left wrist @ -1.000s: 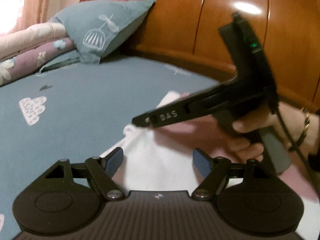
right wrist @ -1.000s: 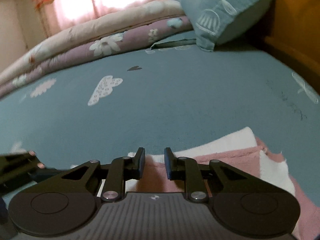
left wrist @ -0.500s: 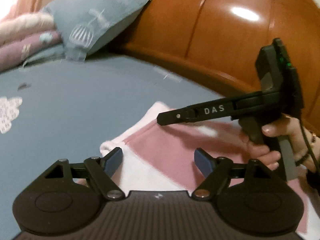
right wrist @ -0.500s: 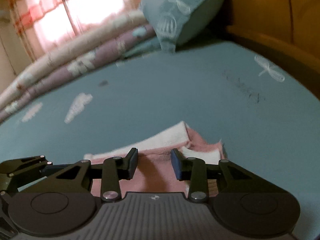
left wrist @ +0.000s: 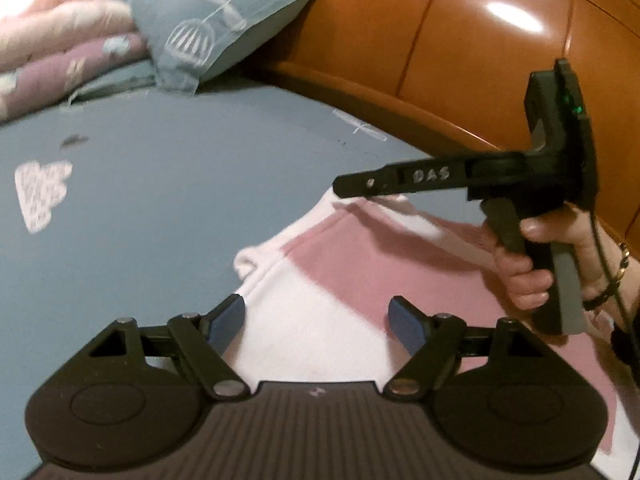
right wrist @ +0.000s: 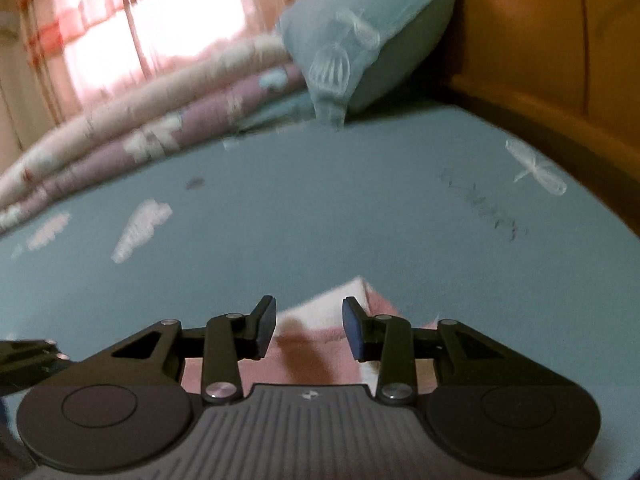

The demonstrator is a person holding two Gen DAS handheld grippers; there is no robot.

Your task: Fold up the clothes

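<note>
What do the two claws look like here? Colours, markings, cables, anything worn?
Both claws: black linkage arms on round pivots, blue pads. Right claw is a black pistol-grip unit, side lettering "DAS", green light, black cable trailing. The hand holding it wears a bracelet.

Left gripper jaws wide apart, right gripper jaws partly apart, nothing gripped, both angled down
</note>
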